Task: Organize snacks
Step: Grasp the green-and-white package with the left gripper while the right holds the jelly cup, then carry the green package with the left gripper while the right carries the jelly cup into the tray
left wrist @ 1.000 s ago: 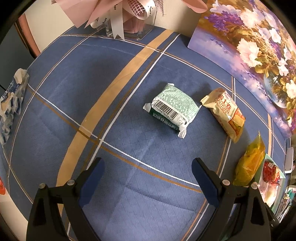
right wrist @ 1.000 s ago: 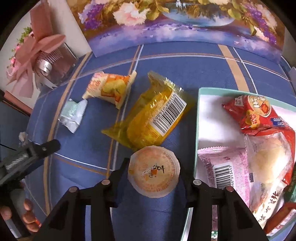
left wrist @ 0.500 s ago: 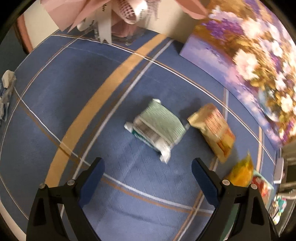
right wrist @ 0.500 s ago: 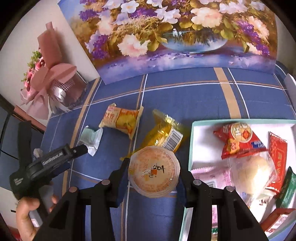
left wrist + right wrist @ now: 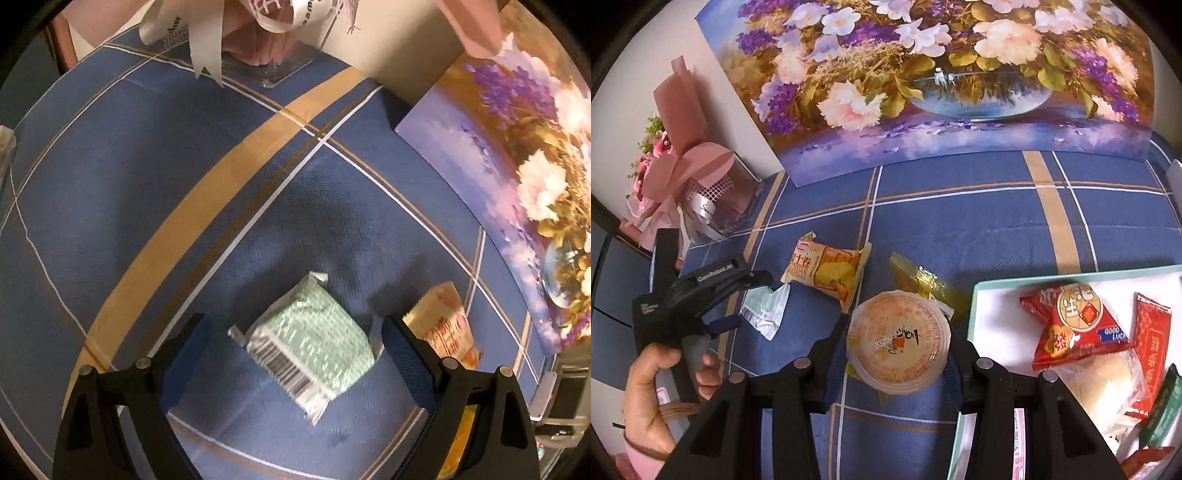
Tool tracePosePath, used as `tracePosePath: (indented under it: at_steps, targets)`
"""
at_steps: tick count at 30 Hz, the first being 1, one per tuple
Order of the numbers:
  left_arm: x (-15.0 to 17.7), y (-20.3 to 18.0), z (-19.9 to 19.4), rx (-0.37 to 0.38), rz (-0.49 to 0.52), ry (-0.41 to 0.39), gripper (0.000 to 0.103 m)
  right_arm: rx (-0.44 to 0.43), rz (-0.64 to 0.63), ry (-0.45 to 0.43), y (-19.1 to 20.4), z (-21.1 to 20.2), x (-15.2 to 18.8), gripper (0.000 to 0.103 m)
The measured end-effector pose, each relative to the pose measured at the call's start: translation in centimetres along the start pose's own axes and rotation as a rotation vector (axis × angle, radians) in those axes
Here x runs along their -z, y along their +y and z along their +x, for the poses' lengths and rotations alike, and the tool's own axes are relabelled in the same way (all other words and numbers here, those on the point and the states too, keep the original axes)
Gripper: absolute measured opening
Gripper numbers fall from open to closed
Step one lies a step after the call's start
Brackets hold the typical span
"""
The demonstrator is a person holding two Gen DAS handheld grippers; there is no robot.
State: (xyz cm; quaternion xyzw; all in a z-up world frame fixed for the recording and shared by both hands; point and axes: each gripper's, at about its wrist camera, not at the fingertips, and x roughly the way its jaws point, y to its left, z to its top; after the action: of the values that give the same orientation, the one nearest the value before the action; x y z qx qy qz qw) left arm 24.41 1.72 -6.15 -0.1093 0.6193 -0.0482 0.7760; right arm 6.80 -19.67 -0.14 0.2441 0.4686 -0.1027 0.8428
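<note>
Left gripper (image 5: 295, 350) is closing around the green pack (image 5: 310, 347) on the cloth, not touching yet. Looks light, crinkly and squashy, so grab mid-body. Right gripper (image 5: 897, 343) clamps the jelly cup (image 5: 897, 341).

Beside the teal tray (image 5: 973, 317), four snacks: one green packet (image 5: 314, 341), one orange packet (image 5: 827, 271), one yellow packet (image 5: 916, 278), one jelly cup (image 5: 897, 341). Inside it, several more; their count is unclear.

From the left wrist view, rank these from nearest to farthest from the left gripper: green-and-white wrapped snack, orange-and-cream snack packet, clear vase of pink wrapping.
1. Green-and-white wrapped snack, between the closing jaws of the left gripper, untouched.
2. Orange-and-cream snack packet, just outside the right-hand finger.
3. Clear vase of pink wrapping, far edge of the table.
</note>
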Motion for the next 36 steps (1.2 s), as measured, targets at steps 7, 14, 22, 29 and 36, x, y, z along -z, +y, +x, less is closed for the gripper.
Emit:
tracePosePath:
  at_steps: [7, 14, 22, 29, 36]
  targets:
    - [-0.2, -1.0, 0.8, -0.057, 0.03, -0.003, 0.077, 0.002, 0.002, 0.006, -0.3, 0.4, 0.0, 0.048]
    - [1.5, -1.1, -0.2, -0.064, 0.049, -0.022, 0.061, -0.002, 0.027, -0.002, -0.8, -0.4, -0.1, 0.048]
    - [4.7, 0.0, -2.6, -0.008, -0.007, -0.033, 0.06, -0.011, 0.048, -0.01, -0.7, -2.4, 0.4, 0.048]
    - [8.4, 0.2, -6.8, 0.043, -0.033, -0.083, 0.06, -0.02, 0.073, -0.024, -0.6, -4.8, 0.8, 0.048]
    - [10.4, -1.4, -9.9, 0.081, 0.018, -0.117, 0.06, -0.027, 0.09, -0.041, -0.9, -7.3, 1.9, 0.048]
